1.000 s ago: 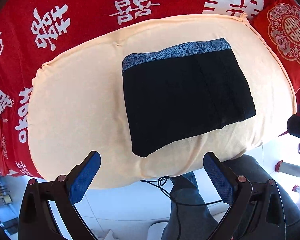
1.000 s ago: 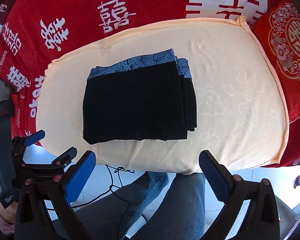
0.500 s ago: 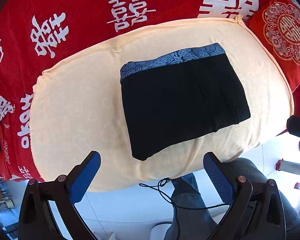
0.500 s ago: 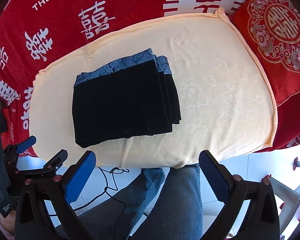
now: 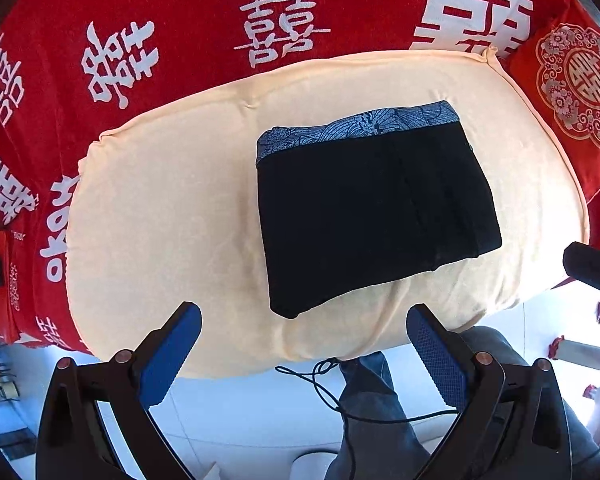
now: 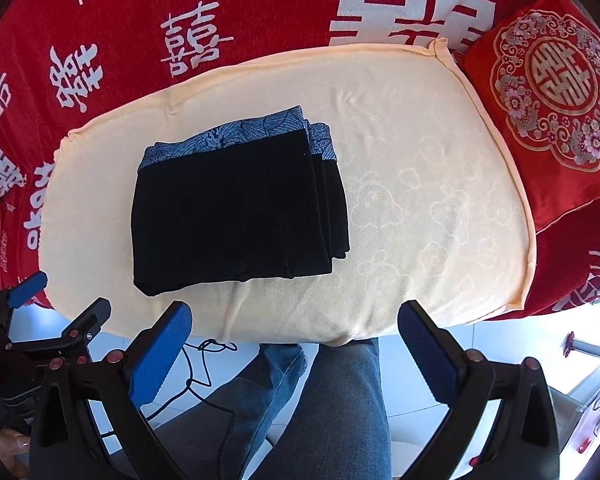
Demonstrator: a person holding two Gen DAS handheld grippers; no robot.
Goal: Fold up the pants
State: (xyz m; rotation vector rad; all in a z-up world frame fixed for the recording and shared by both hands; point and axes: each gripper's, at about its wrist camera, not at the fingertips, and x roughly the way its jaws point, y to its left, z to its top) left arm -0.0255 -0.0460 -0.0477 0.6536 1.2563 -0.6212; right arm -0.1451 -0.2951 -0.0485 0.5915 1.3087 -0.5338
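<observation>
My black pants (image 5: pixel 376 212) lie folded into a compact rectangle on the cream cushion (image 5: pixel 160 208), with the blue patterned waistband (image 5: pixel 356 128) along the far edge and the folded bottom edge nearest me. Both my grippers hang off the near edge of the cushion, above the floor and my own jeans-clad legs (image 6: pixel 320 412), touching no cloth. My left gripper (image 5: pixel 304 352) is spread wide and empty; the bundle sits ahead of it and slightly to its right, its near corner just beyond the fingertips. My right gripper (image 6: pixel 292 344) is equally wide and empty, and the pants (image 6: pixel 236 208) lie ahead and to its left. The stacked layer edges (image 6: pixel 332 200) face my right side. I judge the fold finished; if any tidying is needed, the left gripper is nearer.
</observation>
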